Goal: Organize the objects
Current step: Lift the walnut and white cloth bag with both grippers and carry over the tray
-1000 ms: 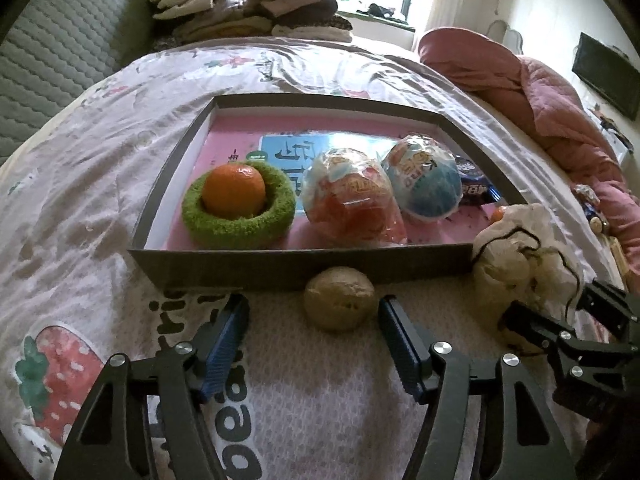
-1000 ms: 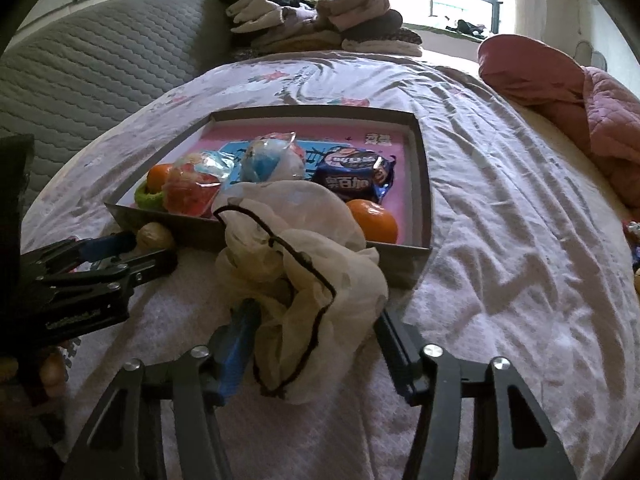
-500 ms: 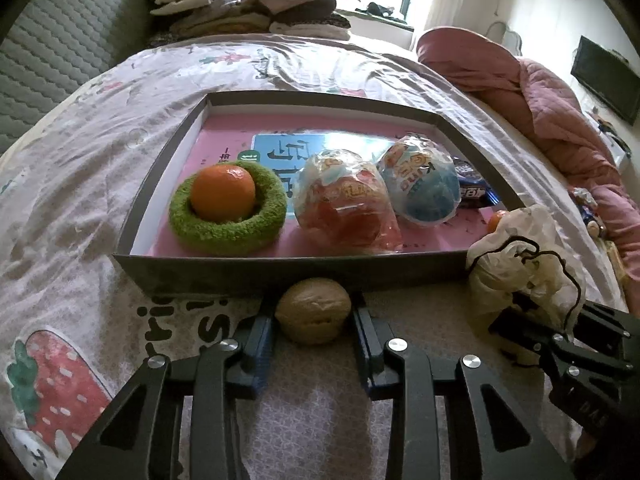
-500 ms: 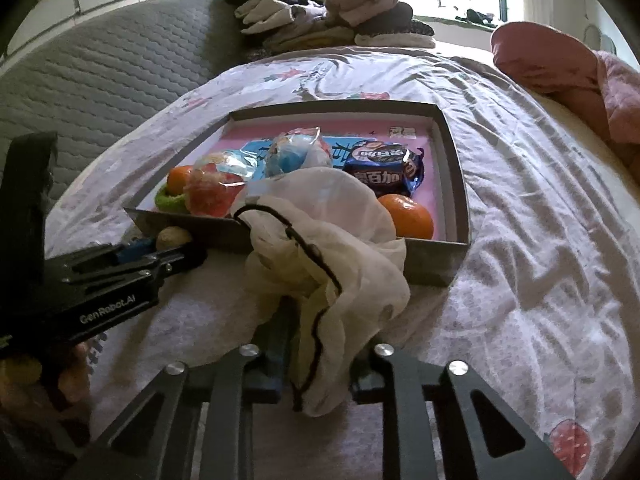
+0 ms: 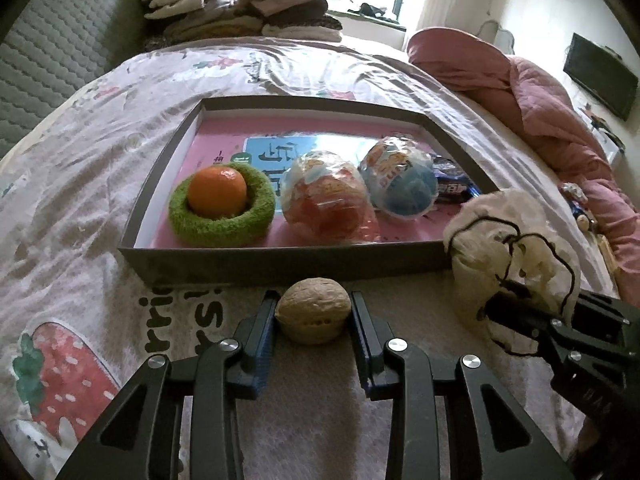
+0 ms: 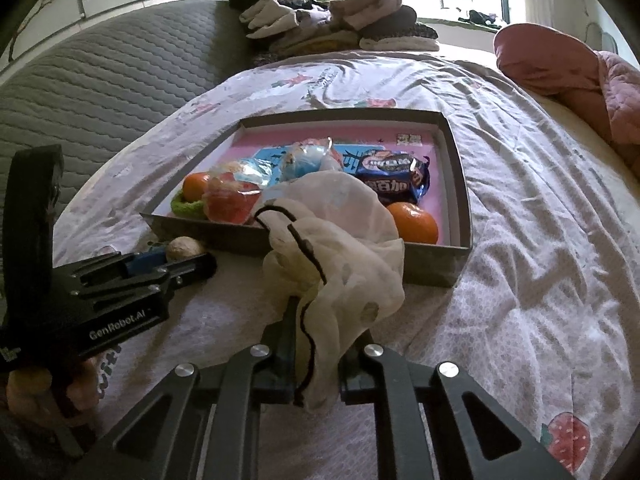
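My left gripper (image 5: 313,312) is shut on a tan walnut (image 5: 313,310) just in front of the grey tray's near wall (image 5: 280,266); the walnut also shows in the right wrist view (image 6: 183,248). My right gripper (image 6: 320,356) is shut on a white mesh drawstring bag (image 6: 340,248), which also shows in the left wrist view (image 5: 516,248). The tray holds an orange (image 5: 217,193) in a green fuzzy ring (image 5: 222,224), two wrapped egg toys (image 5: 328,200) (image 5: 400,180), a blue snack packet (image 6: 394,180) and a second orange (image 6: 414,222).
The tray sits on a bed with a strawberry-print sheet (image 5: 68,364). A pink quilt (image 5: 552,120) lies at the right. Folded clothes (image 5: 240,12) are stacked at the bed's far end. A grey quilted headboard (image 6: 100,80) stands at the left.
Both grippers went from open to shut: the left closed on the walnut, the right closed on the mesh bag. Both have lifted slightly with their loads.
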A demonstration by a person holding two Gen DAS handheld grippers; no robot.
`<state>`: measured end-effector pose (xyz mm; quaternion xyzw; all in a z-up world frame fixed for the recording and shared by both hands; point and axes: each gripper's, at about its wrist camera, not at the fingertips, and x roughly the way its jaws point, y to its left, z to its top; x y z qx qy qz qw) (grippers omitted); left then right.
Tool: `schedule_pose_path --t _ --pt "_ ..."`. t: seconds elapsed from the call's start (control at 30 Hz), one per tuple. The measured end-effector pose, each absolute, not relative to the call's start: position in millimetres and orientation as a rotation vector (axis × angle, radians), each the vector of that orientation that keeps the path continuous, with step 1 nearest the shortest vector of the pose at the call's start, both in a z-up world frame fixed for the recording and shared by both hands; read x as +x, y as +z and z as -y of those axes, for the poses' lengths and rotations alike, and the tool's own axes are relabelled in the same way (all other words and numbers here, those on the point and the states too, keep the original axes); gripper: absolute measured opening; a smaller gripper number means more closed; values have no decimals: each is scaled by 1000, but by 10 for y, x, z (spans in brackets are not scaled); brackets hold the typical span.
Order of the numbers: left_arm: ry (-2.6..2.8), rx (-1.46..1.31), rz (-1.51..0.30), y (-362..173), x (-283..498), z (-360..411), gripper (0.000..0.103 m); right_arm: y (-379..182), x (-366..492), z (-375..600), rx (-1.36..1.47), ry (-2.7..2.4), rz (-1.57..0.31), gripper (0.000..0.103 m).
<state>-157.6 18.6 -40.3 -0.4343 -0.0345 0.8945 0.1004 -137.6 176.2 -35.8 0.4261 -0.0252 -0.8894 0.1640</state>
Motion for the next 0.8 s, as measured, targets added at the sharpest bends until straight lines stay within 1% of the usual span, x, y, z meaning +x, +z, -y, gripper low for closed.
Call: schedule_pose_path --t 0.8 --pt "2735 -1122 49 216 -1195 -113 34 115 -1130 -1744 1077 -2577 104 14"
